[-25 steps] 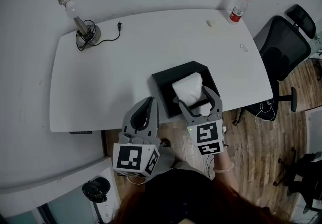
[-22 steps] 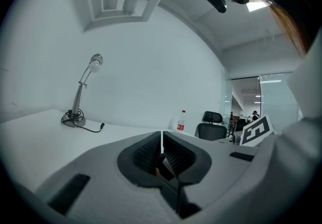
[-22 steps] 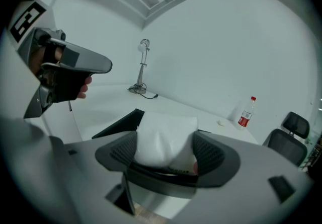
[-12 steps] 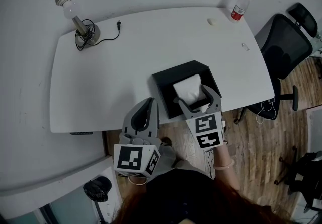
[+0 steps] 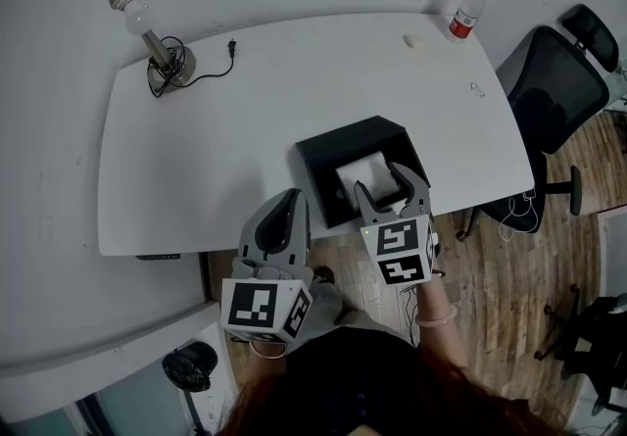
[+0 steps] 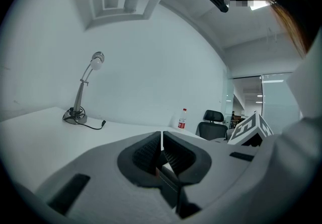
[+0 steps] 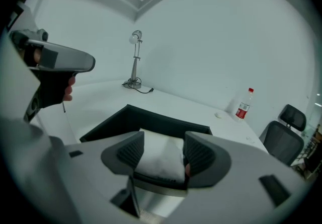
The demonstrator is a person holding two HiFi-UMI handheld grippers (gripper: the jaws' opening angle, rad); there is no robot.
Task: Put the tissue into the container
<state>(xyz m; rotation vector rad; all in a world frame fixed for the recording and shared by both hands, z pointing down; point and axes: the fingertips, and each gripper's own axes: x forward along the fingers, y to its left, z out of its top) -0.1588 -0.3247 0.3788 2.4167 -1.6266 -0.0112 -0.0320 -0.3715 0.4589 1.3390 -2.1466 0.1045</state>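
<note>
A white tissue pack (image 5: 367,172) lies in the black open container (image 5: 333,145) at the table's near edge. My right gripper (image 5: 375,179) reaches into the container from the near side, and its jaws are closing with the tissue (image 7: 161,155) between them. The pads touch the tissue's sides and a crease runs down its middle. The container's far wall (image 7: 151,117) rises behind it. My left gripper (image 5: 287,201) hovers to the left of the container over the table edge, jaws shut with nothing between them (image 6: 161,140). It also shows in the right gripper view (image 7: 55,62).
The white table (image 5: 216,150) carries a desk lamp (image 5: 147,27) with its cord at the far left, a plastic bottle (image 5: 466,13) at the far right and a small white object (image 5: 412,42) near it. A black office chair (image 5: 554,81) stands off the right end.
The right gripper has gone down into the container with the tissue, and its jaws have narrowed, so the tissue looks smaller. The left gripper has stayed put.
</note>
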